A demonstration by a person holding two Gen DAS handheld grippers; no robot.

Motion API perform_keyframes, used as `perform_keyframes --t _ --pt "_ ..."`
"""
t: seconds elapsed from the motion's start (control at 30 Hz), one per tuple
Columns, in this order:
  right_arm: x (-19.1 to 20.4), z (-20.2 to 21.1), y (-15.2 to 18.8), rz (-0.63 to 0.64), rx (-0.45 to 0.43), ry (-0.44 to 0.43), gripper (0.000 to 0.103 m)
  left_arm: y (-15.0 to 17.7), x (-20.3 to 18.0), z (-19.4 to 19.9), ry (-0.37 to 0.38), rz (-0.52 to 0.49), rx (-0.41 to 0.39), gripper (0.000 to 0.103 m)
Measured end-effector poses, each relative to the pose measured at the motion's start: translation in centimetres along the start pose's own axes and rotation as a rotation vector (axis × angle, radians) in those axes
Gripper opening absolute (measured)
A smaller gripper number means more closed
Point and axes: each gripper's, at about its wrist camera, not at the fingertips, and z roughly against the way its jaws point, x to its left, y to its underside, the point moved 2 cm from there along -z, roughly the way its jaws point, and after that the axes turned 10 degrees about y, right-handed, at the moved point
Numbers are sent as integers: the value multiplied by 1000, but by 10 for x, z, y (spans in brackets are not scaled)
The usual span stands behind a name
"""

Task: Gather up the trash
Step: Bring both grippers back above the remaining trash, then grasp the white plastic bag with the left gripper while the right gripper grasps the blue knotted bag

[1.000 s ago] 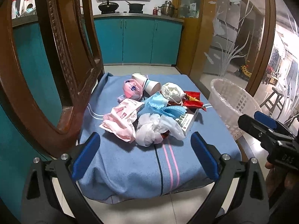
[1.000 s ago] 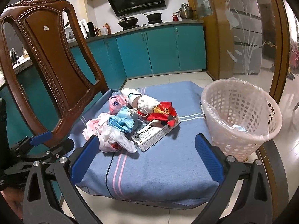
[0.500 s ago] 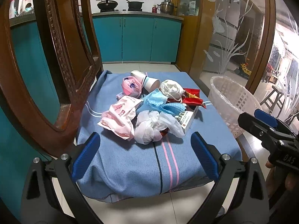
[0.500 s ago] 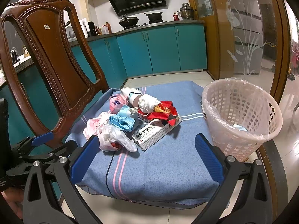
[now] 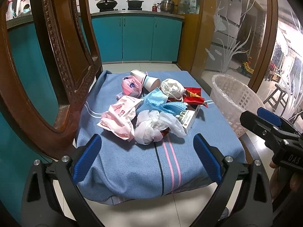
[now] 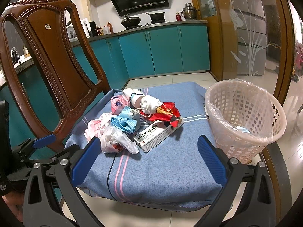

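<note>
Both the left hand-held gripper (image 5: 146, 161) and right hand-held gripper (image 6: 148, 159) gape empty before the blue striped cloth (image 6: 166, 162). Mid-cloth, the crumpled white plastic bag (image 5: 151, 127) looks light, soft and slippery; pinch its bunched middle. The lined pink lattice basket (image 6: 244, 117) stands off the right edge.

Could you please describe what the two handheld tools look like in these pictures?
Both match: the left tool and the right tool have black angular frames with triangular cut-outs and silver screws, and each finger carries a ribbed blue pad. The right tool's body, seen from the left camera, bears pale lettering reading "DAS". No cables or sleeves show.
</note>
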Motion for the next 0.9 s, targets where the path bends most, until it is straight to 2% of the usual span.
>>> perform_keyframes --t 0.5,0.67,0.8,0.9 --pt "0 -1 0 -4 2 -2 100 3 -2 -6 1 -7 17 97" --pt "-3 -2 -1 -21 6 -8 100 1 -9 -34 -4 -40 62 97" --pt "-8 -5 -1 -26 6 5 100 -5 -21 -61 -56 -143 66 97" --pt "-15 -9 -3 -50 24 9 100 -11 -21 -77 -58 -142 78 97"
